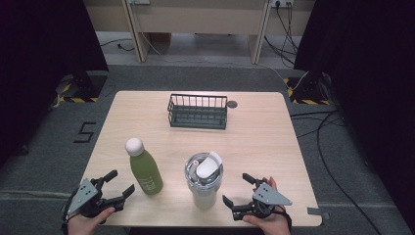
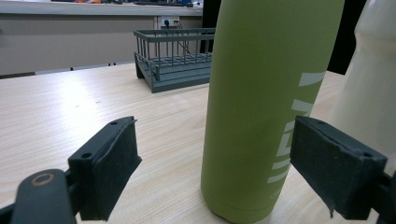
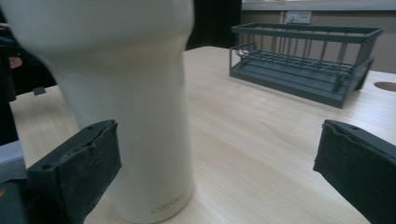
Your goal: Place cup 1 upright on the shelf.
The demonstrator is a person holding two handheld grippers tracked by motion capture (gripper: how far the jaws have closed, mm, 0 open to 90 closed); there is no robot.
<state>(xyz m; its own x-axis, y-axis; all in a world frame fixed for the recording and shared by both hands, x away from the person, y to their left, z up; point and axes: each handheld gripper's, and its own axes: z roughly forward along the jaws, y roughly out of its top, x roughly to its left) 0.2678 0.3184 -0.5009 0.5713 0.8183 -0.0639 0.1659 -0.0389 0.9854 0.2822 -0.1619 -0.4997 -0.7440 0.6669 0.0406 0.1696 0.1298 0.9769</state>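
Trouble is sitting on both sides of me right now, so I'm taking it from the left. I'm holding my left gripper (image 1: 111, 188) near the front left corner of the table (image 1: 254, 142), jaws standing wide apart with nothing pinched. The green bottle (image 1: 146, 172) is standing upright just ahead of it, and in the left gripper view that bottle (image 2: 266, 107) is looming between my pads (image 2: 112, 172), closer to the far one, touching neither as far as I can see. It's tall and narrow with a white cap on top, so I'm judging that if I'm pushing in off centre, one pad is meeting it first and tipping it towards the tumbler.

Moving to the middle, the cream tumbler (image 1: 204, 180) is standing upright just beside the bottle, its flip lid up. Those two are near enough that a knock on one could be carrying into the other.

On the right, I'm keeping my right gripper (image 1: 239, 191) spread fully, empty, just beside the tumbler. In the right gripper view the tumbler (image 3: 135, 102) is crowding the left pad (image 3: 84, 163) while the other pad is hanging well apart from it. Closing from here, I'm reckoning I'm shoving it sideways rather than clamping it; with that smooth tapered wall, it could be slipping.

Farther back, the wire basket (image 1: 197, 111) is sitting well clear.
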